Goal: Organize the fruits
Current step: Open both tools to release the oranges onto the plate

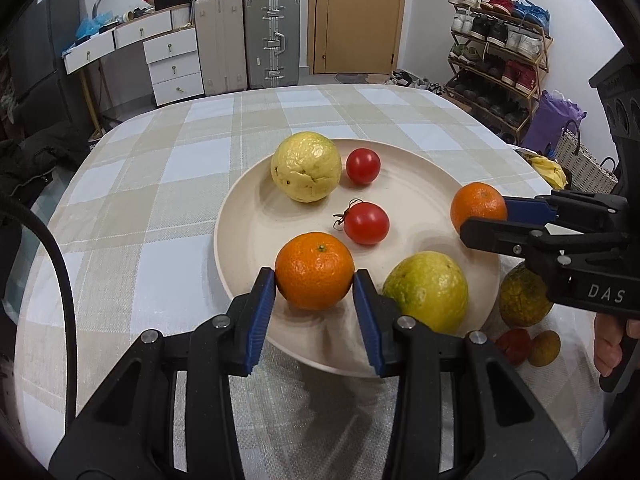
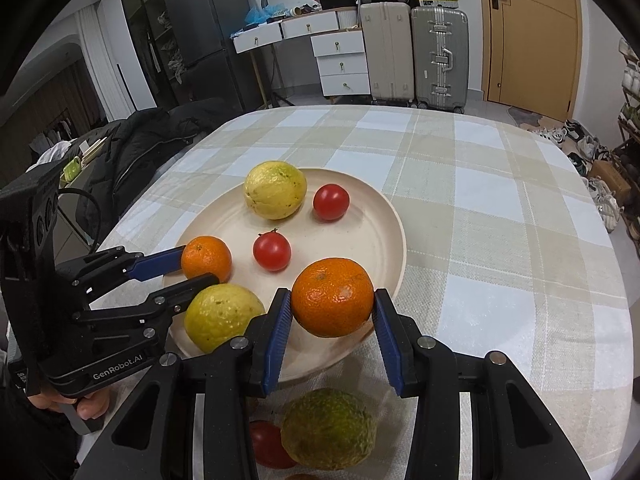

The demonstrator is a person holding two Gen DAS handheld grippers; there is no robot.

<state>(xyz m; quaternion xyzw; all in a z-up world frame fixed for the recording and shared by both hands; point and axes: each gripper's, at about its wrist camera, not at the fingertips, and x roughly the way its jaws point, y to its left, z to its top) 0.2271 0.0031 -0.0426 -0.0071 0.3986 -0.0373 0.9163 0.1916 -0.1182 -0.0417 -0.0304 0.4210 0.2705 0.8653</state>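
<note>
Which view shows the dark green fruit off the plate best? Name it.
The right wrist view. The dark green fruit lies whole on the cloth below the right gripper, beside a tomato. In the left wrist view it is partly hidden behind that gripper.

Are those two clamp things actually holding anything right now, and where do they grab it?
Each holds an orange by its sides: the left gripper clamps one orange, the right gripper the other orange, over the plate.
</note>
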